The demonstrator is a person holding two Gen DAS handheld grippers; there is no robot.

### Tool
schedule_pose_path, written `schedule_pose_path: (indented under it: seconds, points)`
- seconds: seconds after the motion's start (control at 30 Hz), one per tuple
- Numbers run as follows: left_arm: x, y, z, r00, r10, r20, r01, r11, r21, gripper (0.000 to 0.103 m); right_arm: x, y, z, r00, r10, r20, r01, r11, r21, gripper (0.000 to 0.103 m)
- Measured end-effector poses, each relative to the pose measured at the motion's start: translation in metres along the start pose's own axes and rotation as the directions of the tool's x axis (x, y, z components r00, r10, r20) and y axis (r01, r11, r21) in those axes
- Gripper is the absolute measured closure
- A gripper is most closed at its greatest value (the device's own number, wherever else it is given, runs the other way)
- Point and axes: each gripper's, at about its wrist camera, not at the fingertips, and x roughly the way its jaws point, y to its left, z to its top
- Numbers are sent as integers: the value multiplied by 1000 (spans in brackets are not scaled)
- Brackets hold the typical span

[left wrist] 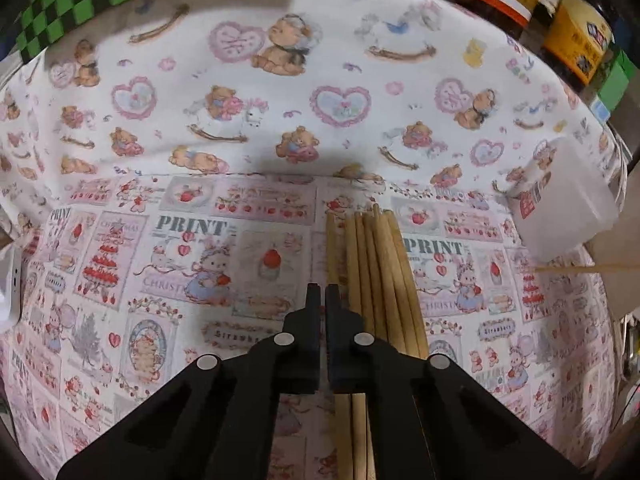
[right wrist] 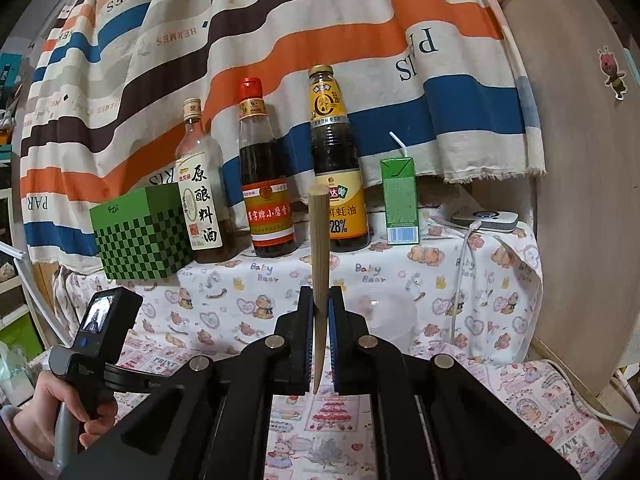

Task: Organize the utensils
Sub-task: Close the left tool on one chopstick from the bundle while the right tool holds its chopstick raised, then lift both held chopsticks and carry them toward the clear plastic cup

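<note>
Chopsticks are what we are sorting. A bundle of wooden chopsticks (left wrist: 376,276) lies on the worktop (left wrist: 160,264), on its printed cloth, running straight away from the left gripper (left wrist: 322,300) and partly under its right finger. That gripper's jaws stand nearly together with only a thin gap, and we see nothing between them, so we take them as closed on nothing. One more stick (left wrist: 588,268) lies apart to the right, near a cloudy plastic container (left wrist: 568,204), which we judge to be where the chopsticks should go.

In the right wrist view the right gripper (right wrist: 320,300) is clamped on a single chopstick (right wrist: 319,248), held upright with its thick square end up and its thin end pointing down between the fingers. It is gripped around the middle, in front of the bottles (right wrist: 264,176) at the back.

We expect these sticks to be light, stiff and smooth, so they should roll easily and may pivot in a two-point pinch. A hold near the middle, across the flat faces of the thicker half, ought to keep one from swinging. The tapered tip offers little surface and could slip. Taking one from the bundle will likely disturb its neighbours, so the outermost stick looks the safest pick.
</note>
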Motion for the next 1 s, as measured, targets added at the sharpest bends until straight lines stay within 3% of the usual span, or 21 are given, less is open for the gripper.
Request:
schedule_pose_path:
  seconds: [0.1,0.27,0.4,0.67,0.8,1.0]
  points:
    - [4,0,-1,1000,7,-14,-7,1000,13,102,0,-1,0,1000,-1,-4,1,1000,1,95]
    - [6,-2,-5,999,-7,50,9,999,-40,102,1,-1,-1,1000,-4,-6,4,1000,4,95]
    - [-3,3,-5,996,-58,70,61,997,-36,102,0,-2,0,1000,-7,-5,7,1000,6,95]
    - [8,-14,0,998,8,58,-12,997,72,101,-1,0,1,1000,-27,3,27,999,-18,95]
    - [6,-7,4,998,-60,14,60,997,54,101,-1,0,2,1000,-31,7,31,999,-20,95]
    - [16,-19,5,999,-39,-2,39,996,84,90,-1,-6,4,999,-39,1,39,999,6,95]
